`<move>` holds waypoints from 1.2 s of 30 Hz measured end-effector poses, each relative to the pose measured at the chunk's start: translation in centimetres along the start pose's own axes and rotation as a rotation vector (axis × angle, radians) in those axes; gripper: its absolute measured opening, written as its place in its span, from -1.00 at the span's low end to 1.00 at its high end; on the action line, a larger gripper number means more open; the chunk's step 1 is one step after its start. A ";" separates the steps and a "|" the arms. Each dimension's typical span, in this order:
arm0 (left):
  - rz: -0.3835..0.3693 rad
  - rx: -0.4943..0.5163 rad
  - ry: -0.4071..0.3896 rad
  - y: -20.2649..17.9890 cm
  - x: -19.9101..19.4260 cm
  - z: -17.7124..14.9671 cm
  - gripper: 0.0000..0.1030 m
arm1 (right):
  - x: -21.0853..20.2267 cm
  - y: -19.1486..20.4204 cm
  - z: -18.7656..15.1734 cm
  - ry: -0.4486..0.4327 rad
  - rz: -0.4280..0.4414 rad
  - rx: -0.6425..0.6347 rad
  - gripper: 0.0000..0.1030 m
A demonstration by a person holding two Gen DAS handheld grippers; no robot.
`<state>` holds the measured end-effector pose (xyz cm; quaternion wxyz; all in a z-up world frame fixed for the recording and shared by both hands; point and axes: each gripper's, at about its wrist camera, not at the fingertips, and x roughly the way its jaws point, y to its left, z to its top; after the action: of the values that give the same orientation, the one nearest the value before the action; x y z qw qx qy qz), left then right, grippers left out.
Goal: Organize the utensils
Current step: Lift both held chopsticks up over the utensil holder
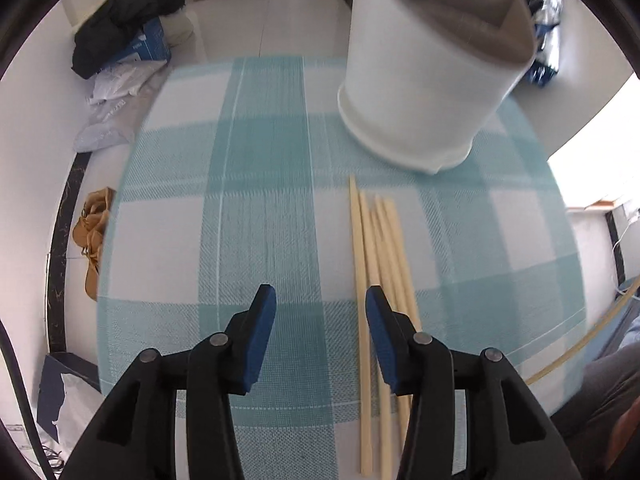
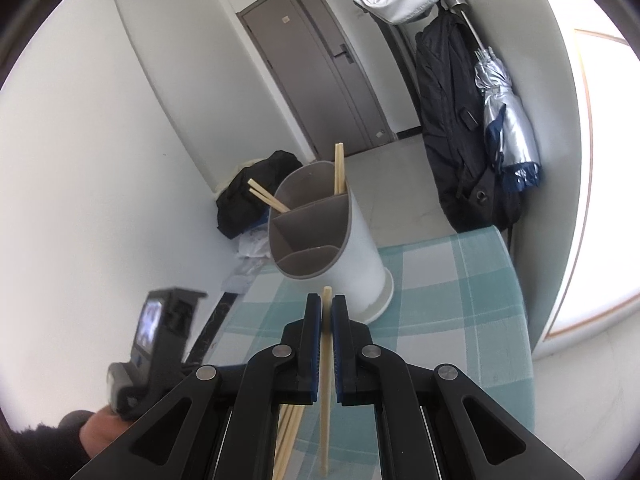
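Observation:
Several wooden chopsticks (image 1: 378,264) lie side by side on the blue-and-white checked tablecloth (image 1: 264,208). My left gripper (image 1: 322,300) is open and empty, just left of them, its right finger over their near ends. A white utensil holder (image 1: 424,80) with grey compartments stands behind them. In the right wrist view the holder (image 2: 332,240) has chopsticks (image 2: 339,168) standing in its far compartments. My right gripper (image 2: 327,308) is shut on one chopstick (image 2: 325,380), held above the table in front of the holder. More chopsticks (image 2: 289,436) lie below it.
A black bag (image 1: 128,16) and papers lie on the floor to the far left of the table. A black backpack (image 2: 456,128) and a folded silver umbrella (image 2: 504,120) hang by the wall. The left hand-held device (image 2: 160,344) shows at lower left.

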<state>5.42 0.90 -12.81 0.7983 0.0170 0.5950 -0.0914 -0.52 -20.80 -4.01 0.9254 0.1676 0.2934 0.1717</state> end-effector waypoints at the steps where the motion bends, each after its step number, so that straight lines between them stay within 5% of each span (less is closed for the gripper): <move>1: 0.000 0.005 0.005 0.1 0.1 -0.1 -0.16 | 0.1 -0.2 0.1 0.000 -0.001 0.003 -0.91; 8: 0.046 0.062 -0.003 -0.3 0.2 0.0 -0.04 | 0.4 -1.7 0.5 0.008 -0.001 0.061 -0.91; 12: 0.072 0.039 -0.008 0.5 0.3 0.2 0.28 | 0.5 -1.9 0.5 0.008 0.005 0.080 -0.91; 20: 0.117 0.071 -0.049 0.2 1.3 2.8 0.27 | 0.4 -1.4 0.4 0.010 0.019 0.070 -0.91; 23: 0.125 0.123 -0.067 -0.5 1.3 3.1 -0.01 | 0.4 -1.6 0.5 0.008 0.020 0.075 -0.91; 25: 0.085 0.124 -0.059 -0.7 1.4 3.6 -0.65 | 0.5 -1.8 0.5 0.012 0.019 0.085 -0.91; 27: 0.084 0.138 -0.048 -1.1 1.7 3.9 -0.93 | 0.7 -2.1 0.6 0.017 0.016 0.094 -0.91; 36: 0.076 0.103 -0.112 -0.7 -0.2 3.1 -0.99 | 0.8 -2.5 1.0 0.013 0.011 0.100 -0.91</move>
<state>8.14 -0.20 -11.70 0.8313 0.0758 0.5429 -0.0923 1.23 -22.93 -4.64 0.9129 0.2141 0.3069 0.1629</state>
